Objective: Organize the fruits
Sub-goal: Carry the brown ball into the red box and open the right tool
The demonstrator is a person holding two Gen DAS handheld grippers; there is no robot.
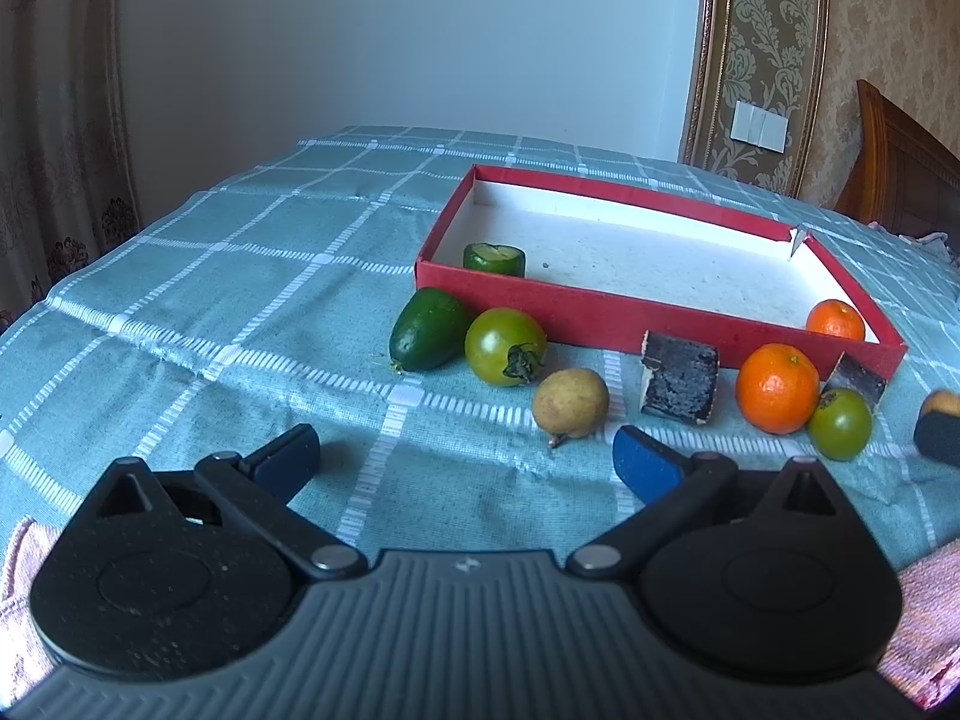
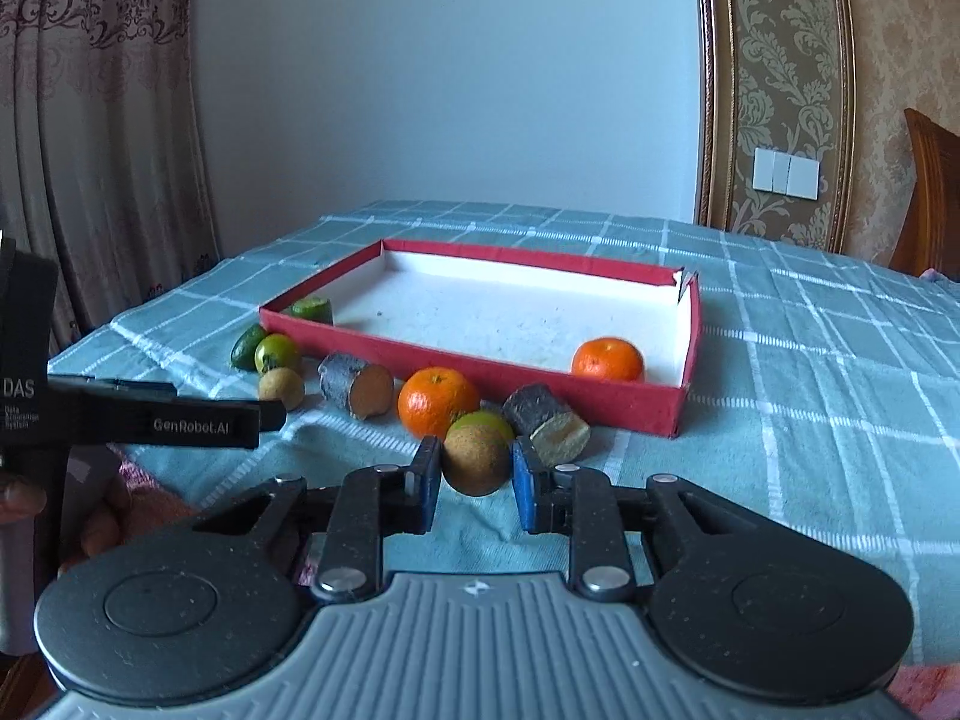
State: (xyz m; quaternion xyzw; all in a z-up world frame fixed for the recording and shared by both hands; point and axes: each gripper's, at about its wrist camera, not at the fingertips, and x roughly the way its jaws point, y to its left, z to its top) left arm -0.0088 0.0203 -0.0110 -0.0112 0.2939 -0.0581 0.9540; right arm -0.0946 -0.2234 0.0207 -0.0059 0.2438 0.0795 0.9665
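My right gripper (image 2: 476, 468) is shut on a small round brown fruit (image 2: 476, 459), both blue pads pressed to its sides, just above the cloth in front of a green tomato (image 2: 486, 421). My left gripper (image 1: 465, 450) stands open over bare cloth, with nothing between its fingers. Ahead of it lie a second brown fruit (image 1: 570, 402), a larger green tomato (image 1: 504, 345), a dark green oval fruit (image 1: 427, 329) and an orange (image 1: 778, 387). The red box (image 1: 600, 306) holds a cut green piece (image 1: 495, 258) and a second orange (image 1: 835, 319).
Two dark-barked cut chunks (image 1: 681, 384) (image 1: 858, 378) lie among the fruits in front of the box. A teal checked cloth (image 1: 240, 300) covers the table. A wall, curtains and a wooden chair back (image 1: 900, 168) stand beyond it. A person's hand (image 2: 102, 528) holds the left gripper.
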